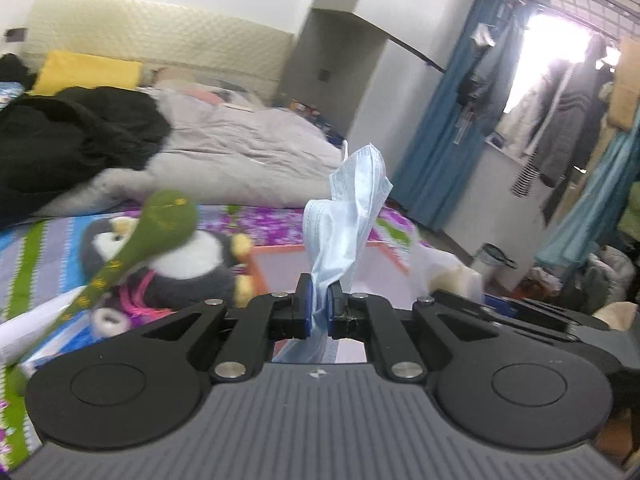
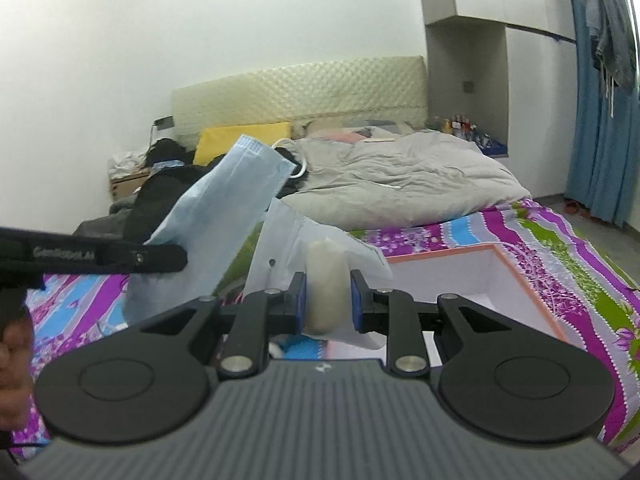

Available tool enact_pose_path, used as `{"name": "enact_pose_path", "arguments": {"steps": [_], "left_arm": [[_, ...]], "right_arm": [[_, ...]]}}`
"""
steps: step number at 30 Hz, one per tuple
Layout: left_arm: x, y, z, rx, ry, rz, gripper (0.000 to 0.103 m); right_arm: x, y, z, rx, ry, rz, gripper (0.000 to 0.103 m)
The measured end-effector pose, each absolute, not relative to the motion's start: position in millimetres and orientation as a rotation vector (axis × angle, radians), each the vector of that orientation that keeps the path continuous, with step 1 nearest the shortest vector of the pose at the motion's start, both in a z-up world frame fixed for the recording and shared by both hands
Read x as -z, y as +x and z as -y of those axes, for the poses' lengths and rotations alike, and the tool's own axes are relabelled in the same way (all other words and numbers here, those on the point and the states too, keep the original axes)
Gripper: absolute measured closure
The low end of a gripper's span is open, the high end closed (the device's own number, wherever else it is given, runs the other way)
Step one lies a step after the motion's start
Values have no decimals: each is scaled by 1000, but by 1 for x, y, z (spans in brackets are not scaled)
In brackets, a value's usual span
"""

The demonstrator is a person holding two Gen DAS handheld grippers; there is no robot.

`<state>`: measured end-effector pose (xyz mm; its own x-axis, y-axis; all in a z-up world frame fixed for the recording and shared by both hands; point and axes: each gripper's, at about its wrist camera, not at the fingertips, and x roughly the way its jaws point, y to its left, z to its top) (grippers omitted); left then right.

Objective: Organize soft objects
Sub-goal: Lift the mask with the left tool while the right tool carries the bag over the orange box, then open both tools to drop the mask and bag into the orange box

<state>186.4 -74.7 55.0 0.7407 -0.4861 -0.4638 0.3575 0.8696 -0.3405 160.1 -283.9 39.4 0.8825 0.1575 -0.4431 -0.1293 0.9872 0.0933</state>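
Left gripper (image 1: 319,306) clenched on blue face mask (image 1: 348,216) at frame centre; right gripper (image 2: 328,300) grasping bagged cream roll (image 2: 326,288). Best lowered steadily into orange-rimmed box (image 2: 532,280), lower right.

A pale blue pleated face mask (image 1: 347,216) stood crumpled and upright, pinched at its lower end, directly in front of the near wall of the white box with an orange rim (image 1: 280,258), which lay open on the bedspread. A cream, oblong soft object inside a translucent white plastic bag (image 2: 326,286) was held upright just left of the box's near-left corner. A grey and white plush penguin (image 1: 180,268) lay left of the box, with a green plush snake (image 1: 160,224) across its head.
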Motion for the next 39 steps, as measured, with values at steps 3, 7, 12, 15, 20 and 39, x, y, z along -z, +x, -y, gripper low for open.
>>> {"name": "enact_pose_path", "arguments": {"steps": [3, 7, 12, 15, 20, 39], "left_arm": [[-59, 204, 97, 506, -242, -608, 95], [-54, 229, 128, 532, -213, -655, 95], [-23, 265, 158, 576, -236, -758, 95], [-3, 283, 173, 578, -232, -823, 95], [36, 309, 196, 559, -178, -930, 95], [67, 303, 205, 531, -93, -979, 58]], "right_arm": [[-42, 172, 302, -116, 60, -494, 77], [-33, 187, 324, -67, 63, -553, 77], [-4, 204, 351, 6, 76, -656, 77], [19, 211, 364, 41, 73, -722, 77], [56, 217, 384, 72, 122, -815, 77], [79, 210, 388, 58, 185, -846, 61]]}}
